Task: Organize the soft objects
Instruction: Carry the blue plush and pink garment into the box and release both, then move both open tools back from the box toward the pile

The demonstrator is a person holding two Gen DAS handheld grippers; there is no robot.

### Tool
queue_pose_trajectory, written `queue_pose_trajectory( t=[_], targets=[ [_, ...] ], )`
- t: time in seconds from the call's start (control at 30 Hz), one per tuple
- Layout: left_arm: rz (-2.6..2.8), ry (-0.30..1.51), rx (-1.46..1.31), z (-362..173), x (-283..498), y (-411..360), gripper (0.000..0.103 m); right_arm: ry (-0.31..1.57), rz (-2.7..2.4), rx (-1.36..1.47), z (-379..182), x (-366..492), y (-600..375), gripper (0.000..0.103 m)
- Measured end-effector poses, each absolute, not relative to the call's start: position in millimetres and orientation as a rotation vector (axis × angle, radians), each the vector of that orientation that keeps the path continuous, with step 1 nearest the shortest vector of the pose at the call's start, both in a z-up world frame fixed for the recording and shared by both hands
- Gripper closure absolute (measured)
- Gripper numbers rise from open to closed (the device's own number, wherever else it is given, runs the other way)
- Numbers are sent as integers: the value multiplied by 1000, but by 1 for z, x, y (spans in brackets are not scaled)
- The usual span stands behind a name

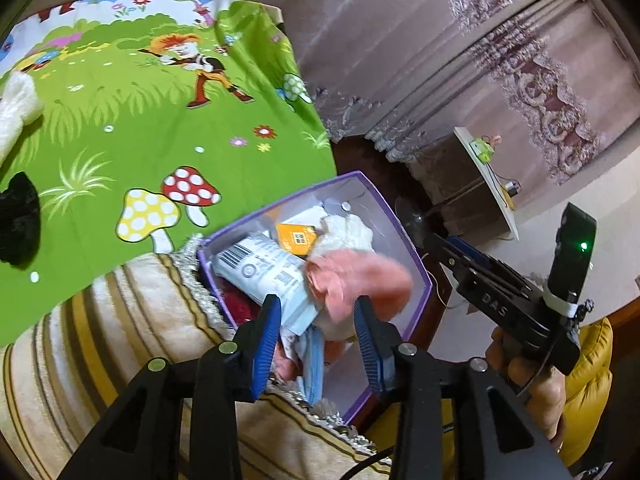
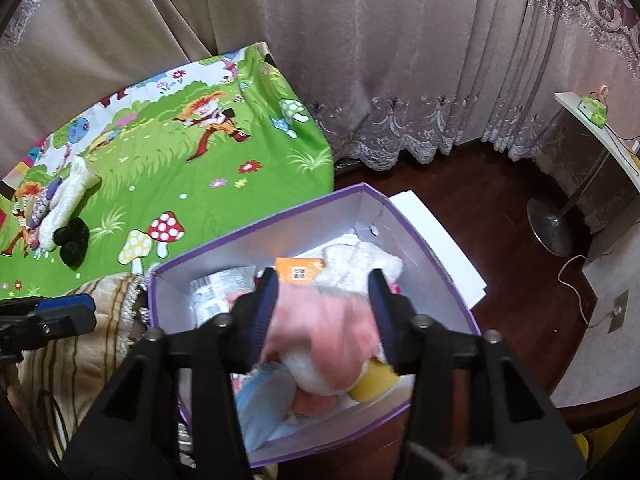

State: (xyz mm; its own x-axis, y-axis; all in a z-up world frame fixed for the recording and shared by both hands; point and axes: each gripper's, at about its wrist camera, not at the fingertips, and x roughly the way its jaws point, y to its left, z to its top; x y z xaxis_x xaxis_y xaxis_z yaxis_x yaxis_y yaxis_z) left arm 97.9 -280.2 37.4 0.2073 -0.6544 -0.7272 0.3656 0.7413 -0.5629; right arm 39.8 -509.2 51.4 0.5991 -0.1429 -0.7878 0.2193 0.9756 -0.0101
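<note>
On the far left edge of the green cartoon sheet point(image 1: 132, 128) lie a white knitted piece point(image 1: 16, 108) and, below it, a black fuzzy piece point(image 1: 18, 224). In the right wrist view they lie together near the left edge of the sheet, the black one touching the lower end of the white one. The sheet shows red and yellow mushrooms, flowers and a running figure with orange hair.

Below the sheet is a cream blanket with brown stripes point(image 1: 100, 344). The purple box point(image 1: 424, 276) stands against the fringed edge of this blanket, partly over a dark wood floor point(image 2: 496, 248).

Inside the box, at its left side, lies a white packet point(image 1: 260, 268) with a barcode and small print too blurred to read. Next to it stands an orange card point(image 1: 298, 238) with a QR code. Behind the card is a white fluffy piece point(image 1: 348, 232). A pink soft garment point(image 1: 360, 276) lies on top, blurred in both views.

The left gripper point(image 1: 318, 318) hangs over the box with its blue pads apart, released, and the garment is just beyond them, not pressed. The right gripper point(image 2: 324, 308) is also released; the pink garment sits between its pads, but they do not squeeze it. In the left wrist view, the body of the right gripper shows the letters "DAS".

At the right, a white sheet point(image 2: 440, 244) lies beside the box, and a lamp base point(image 2: 550, 232) stands on the floor before the curtain point(image 2: 360, 60).
</note>
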Motion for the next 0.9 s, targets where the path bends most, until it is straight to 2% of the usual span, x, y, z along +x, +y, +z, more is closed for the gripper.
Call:
queue_pose_trajectory(
  t=[0.37, 0.9],
  targets=[
    [-629, 1134, -360, 35, 113, -233, 54, 915, -146, 90, 53, 52, -484, 35],
    [-460, 1122, -471, 16, 129, -146, 51, 936, 4, 49, 51, 80, -421, 25]
  ],
)
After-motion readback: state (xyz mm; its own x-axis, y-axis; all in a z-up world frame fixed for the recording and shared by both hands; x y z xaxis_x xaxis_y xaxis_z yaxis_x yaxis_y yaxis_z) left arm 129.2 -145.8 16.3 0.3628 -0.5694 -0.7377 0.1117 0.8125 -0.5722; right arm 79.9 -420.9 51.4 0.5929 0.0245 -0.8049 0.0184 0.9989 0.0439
